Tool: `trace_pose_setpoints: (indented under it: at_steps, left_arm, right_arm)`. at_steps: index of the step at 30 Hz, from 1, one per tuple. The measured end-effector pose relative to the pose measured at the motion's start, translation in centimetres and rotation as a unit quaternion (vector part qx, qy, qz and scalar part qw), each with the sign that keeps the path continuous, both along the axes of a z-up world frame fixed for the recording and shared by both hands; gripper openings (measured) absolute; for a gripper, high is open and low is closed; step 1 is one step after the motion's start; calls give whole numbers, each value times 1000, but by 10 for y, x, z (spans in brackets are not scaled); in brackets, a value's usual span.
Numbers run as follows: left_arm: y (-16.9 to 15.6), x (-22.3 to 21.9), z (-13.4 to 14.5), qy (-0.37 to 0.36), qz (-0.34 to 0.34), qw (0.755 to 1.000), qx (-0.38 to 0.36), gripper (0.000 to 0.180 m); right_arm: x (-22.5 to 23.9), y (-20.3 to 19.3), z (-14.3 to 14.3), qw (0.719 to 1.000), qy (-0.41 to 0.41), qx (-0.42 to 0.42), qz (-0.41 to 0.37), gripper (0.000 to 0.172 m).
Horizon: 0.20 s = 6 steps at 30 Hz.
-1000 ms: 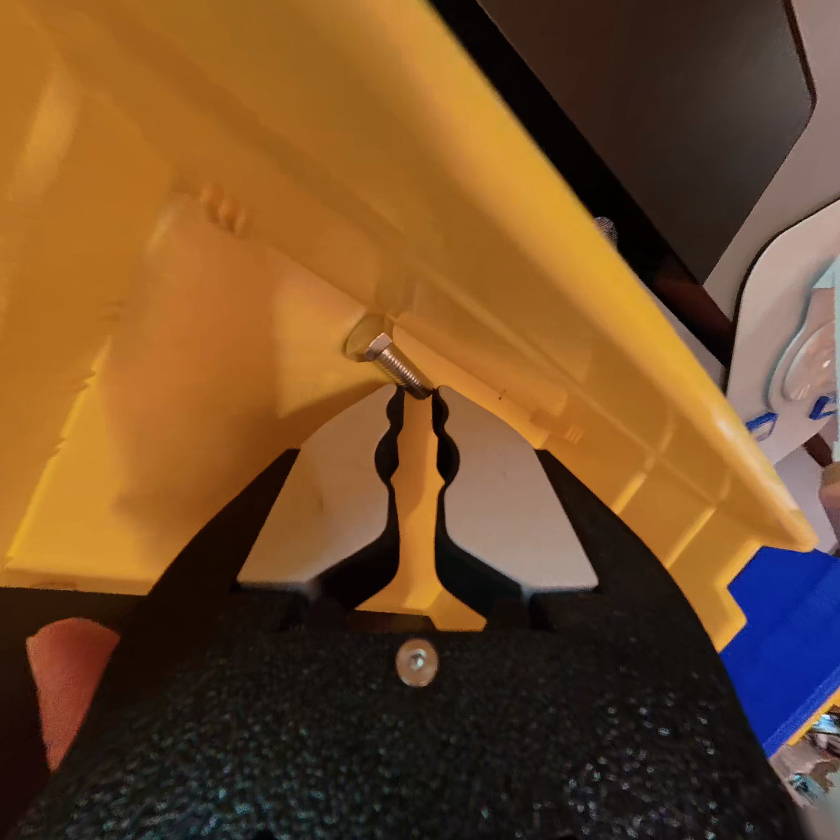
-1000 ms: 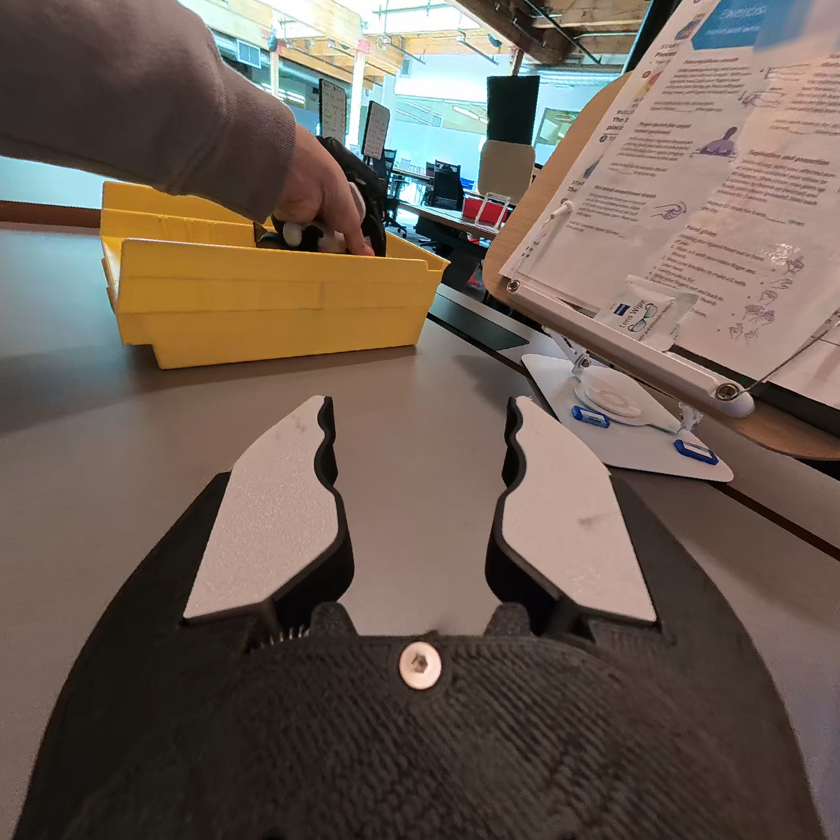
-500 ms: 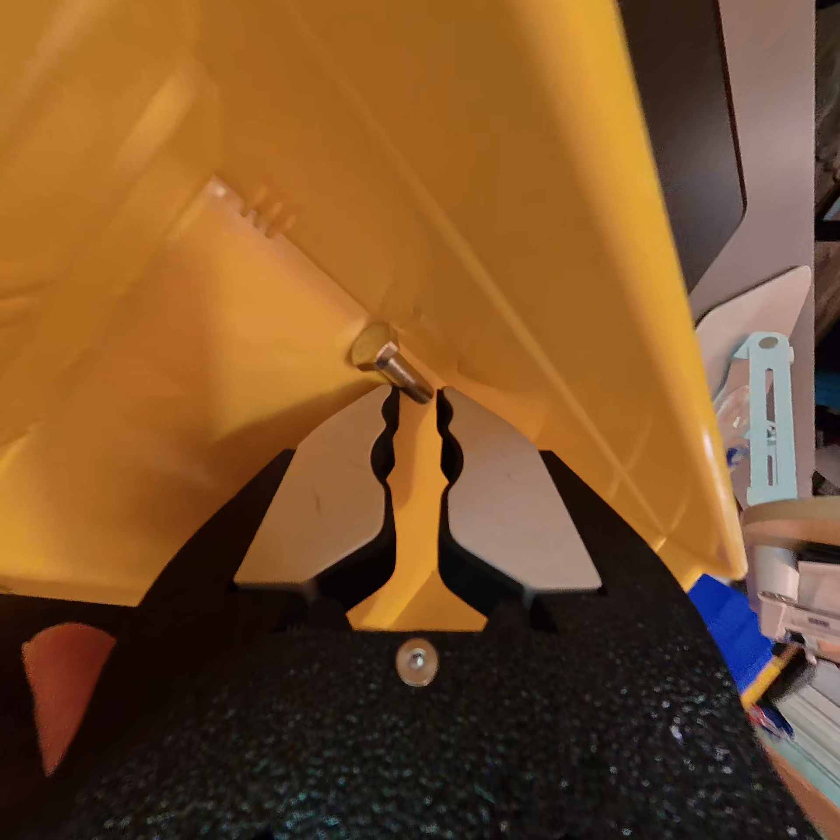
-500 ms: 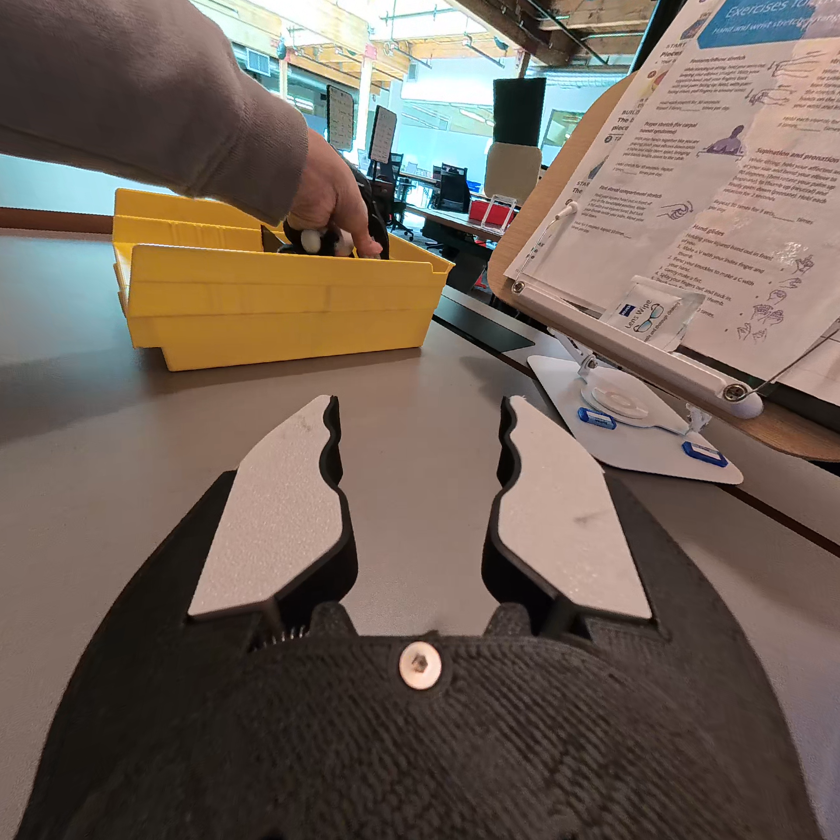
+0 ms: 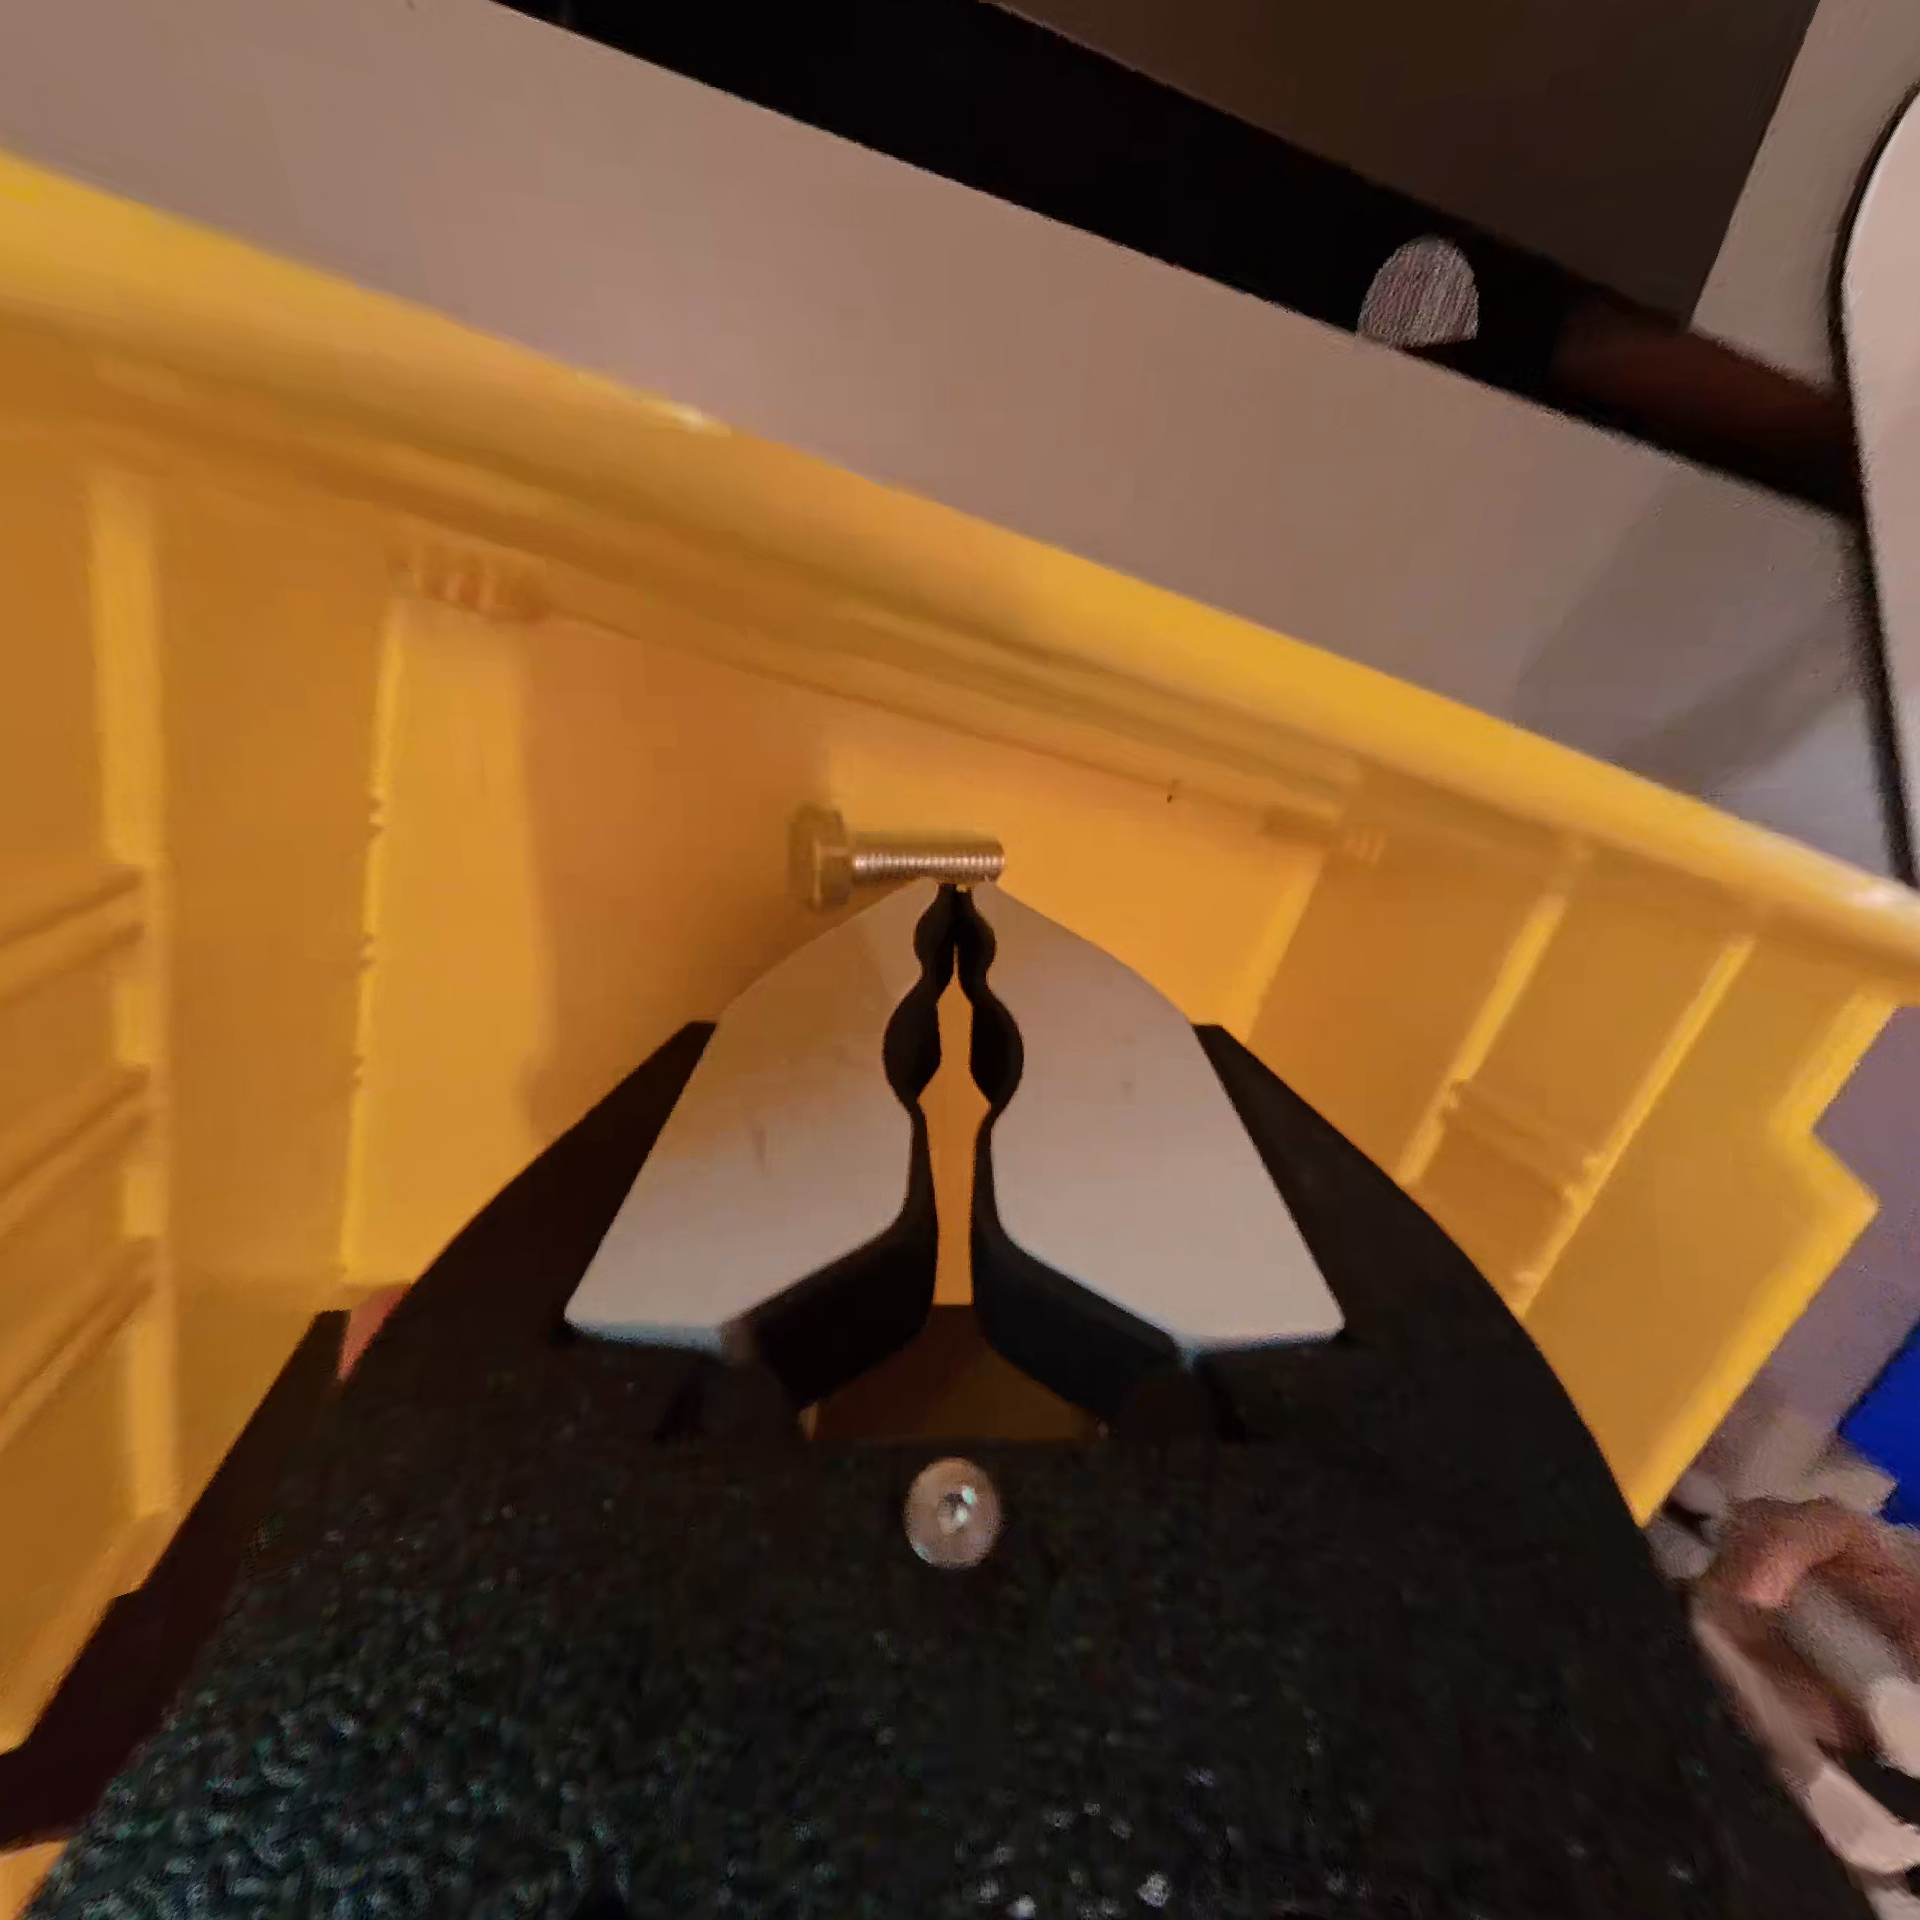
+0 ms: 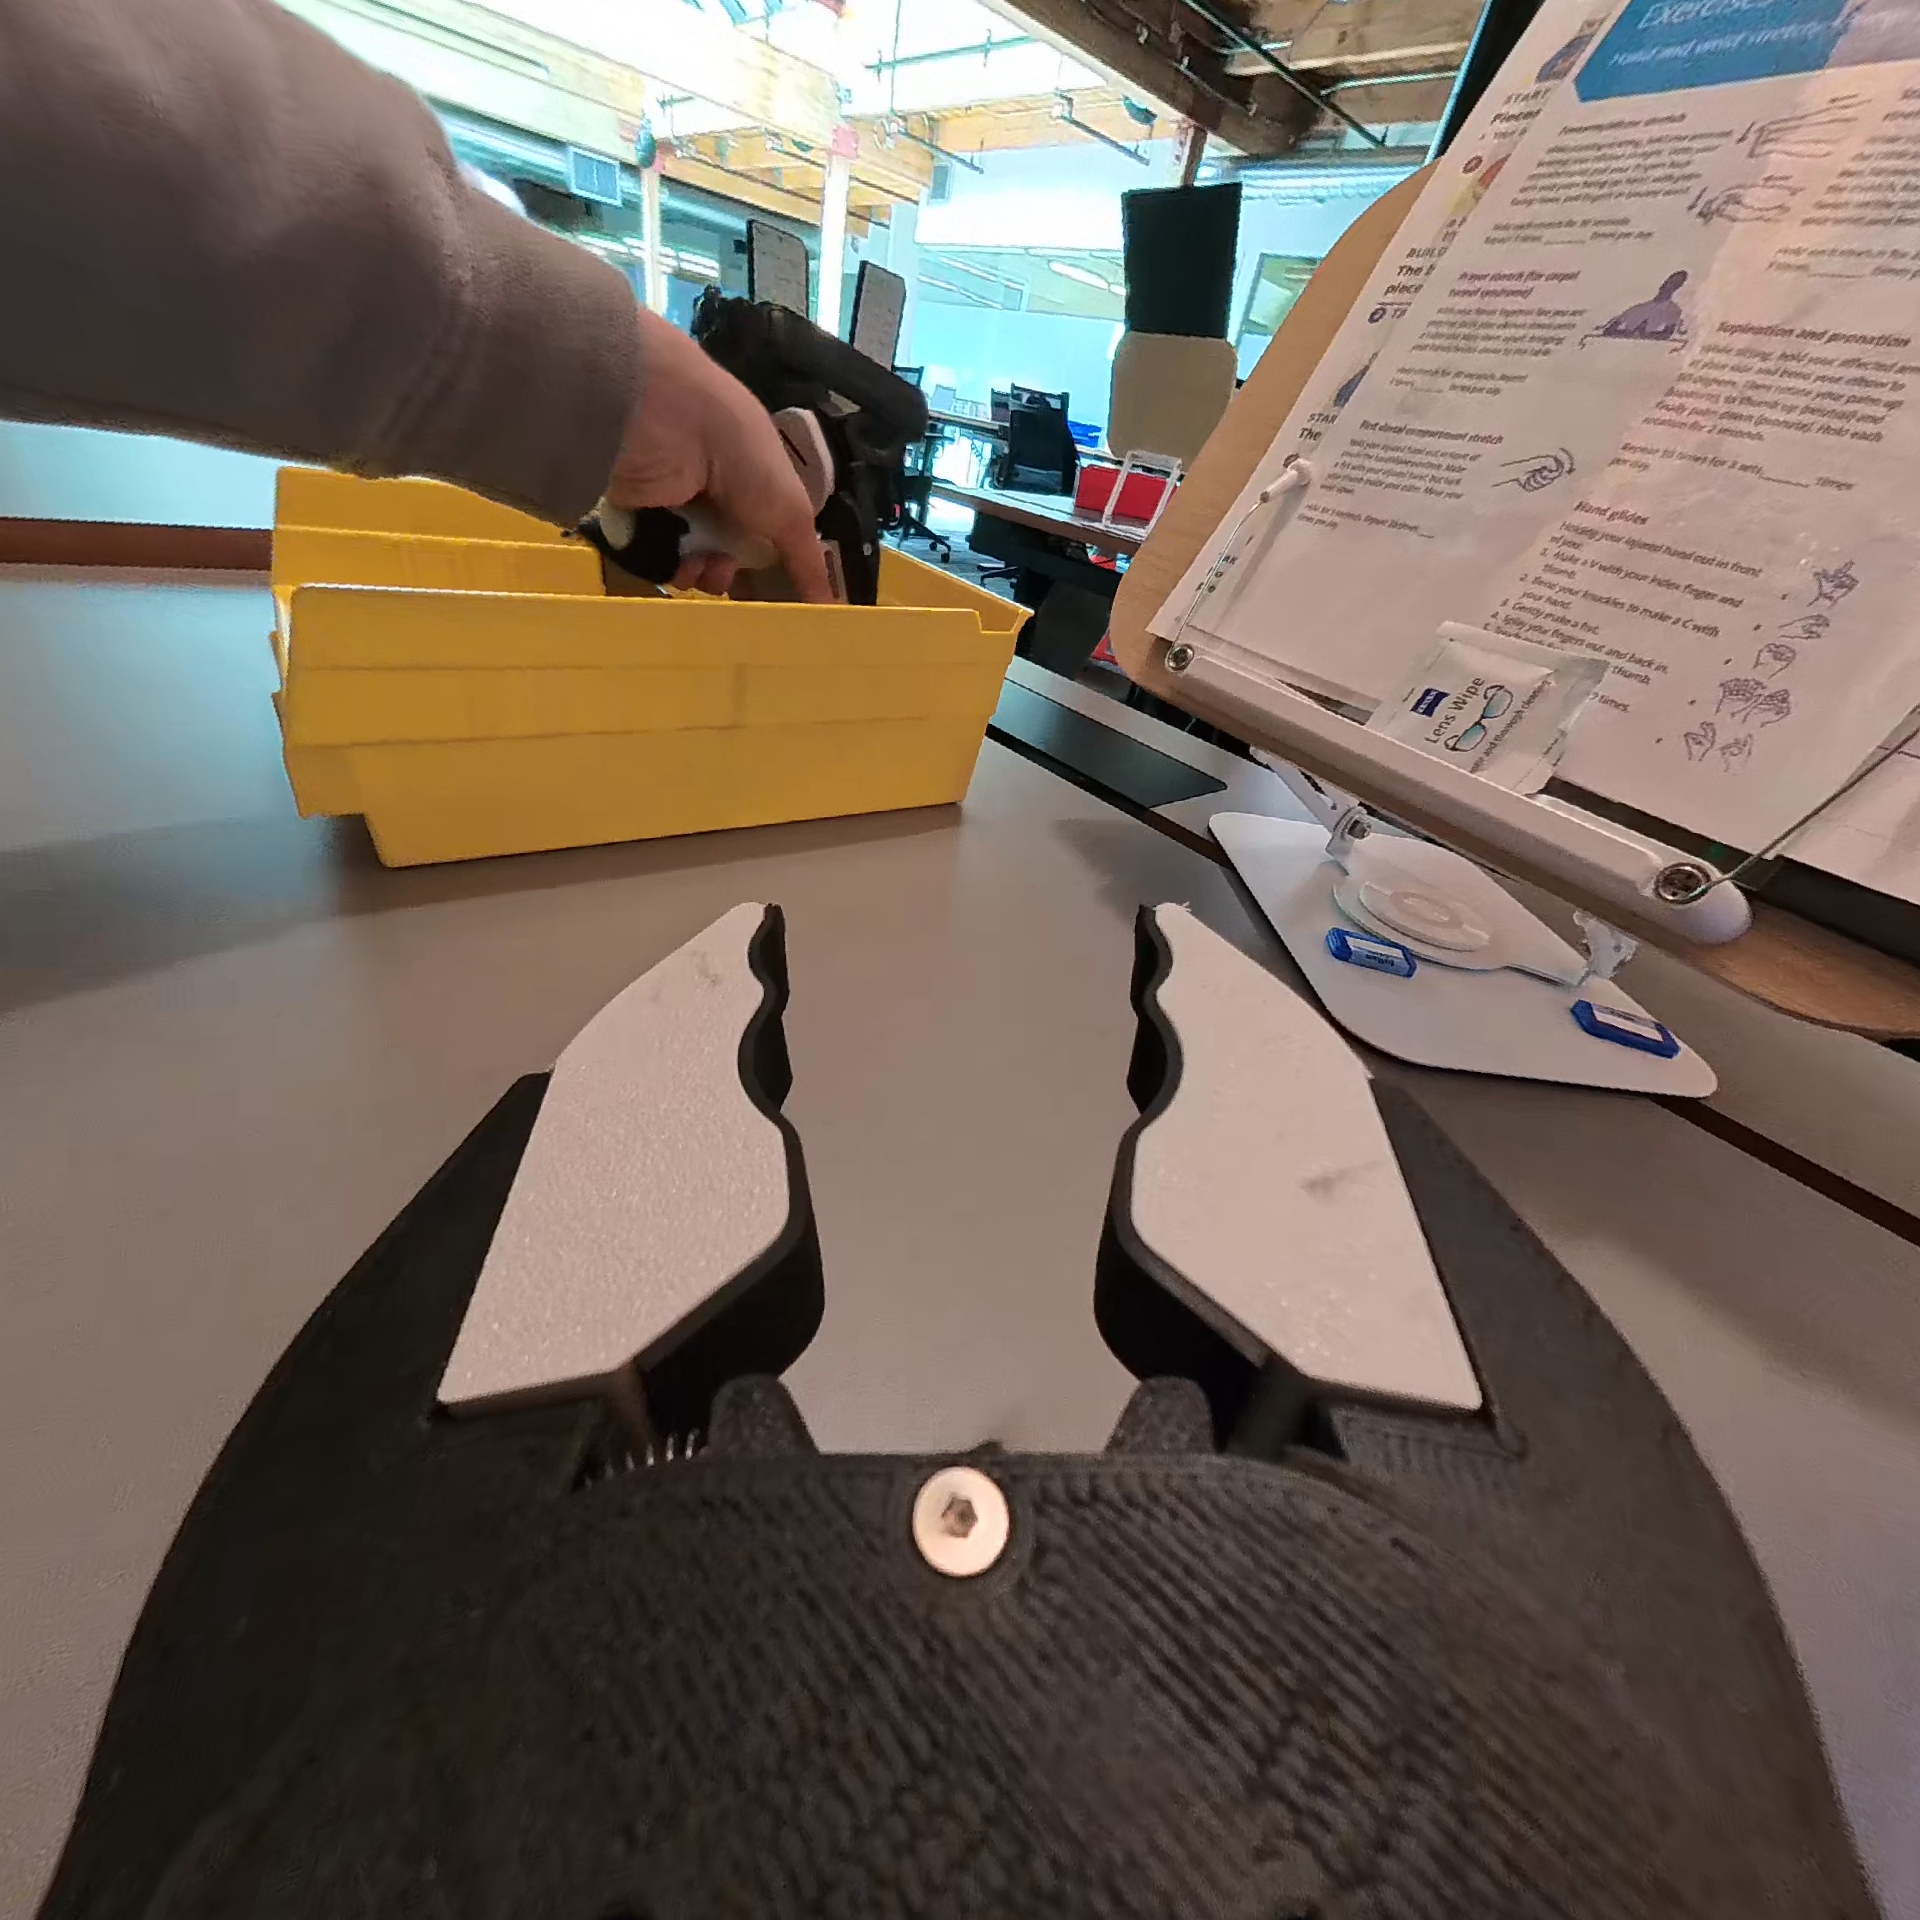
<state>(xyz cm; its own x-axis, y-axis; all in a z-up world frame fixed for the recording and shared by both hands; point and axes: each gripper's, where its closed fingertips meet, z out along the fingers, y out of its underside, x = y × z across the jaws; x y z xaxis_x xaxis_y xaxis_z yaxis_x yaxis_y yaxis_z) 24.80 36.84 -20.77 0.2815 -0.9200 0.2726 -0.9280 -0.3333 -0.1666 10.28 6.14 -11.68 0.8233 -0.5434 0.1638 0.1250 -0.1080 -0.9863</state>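
Left wrist view: left tool (image 5: 954, 902) inside the yellow plastic bin (image 5: 1039, 665), fingertips drawn together on the threaded end of a small silver hex-head bolt (image 5: 904, 862); bolt lies crosswise at the tips, head to the left, close to the bin's inner wall.

Right wrist view: right tool (image 6: 956, 920) wide apart, nothing between its fingers, low over the grey counter (image 6: 935, 935). Yellow bin ahead-left, with a grey-sleeved hand (image 6: 717, 468) holding the left tool in it. White document stand (image 6: 1455, 977) with printed sheets to the right.
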Motion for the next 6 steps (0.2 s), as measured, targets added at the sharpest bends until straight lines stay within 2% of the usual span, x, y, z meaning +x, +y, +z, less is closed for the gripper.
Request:
trace_pose_setpoints:
  at_steps: [3,5,6]
  left_arm:
    - [-20,-6,-2,16,19,997,-73,0]
    - [-24,0,2,-3,54,992,-111,0]
    - [-22,4,4,-20,48,992,-113,0]
  right_arm:
    - [-1,1,0,1000,-6,-5,-1,63]
    - [-2,2,-1,1000,-11,-13,-2,63]
    - [-2,3,-2,1000,-13,-15,-2,63]
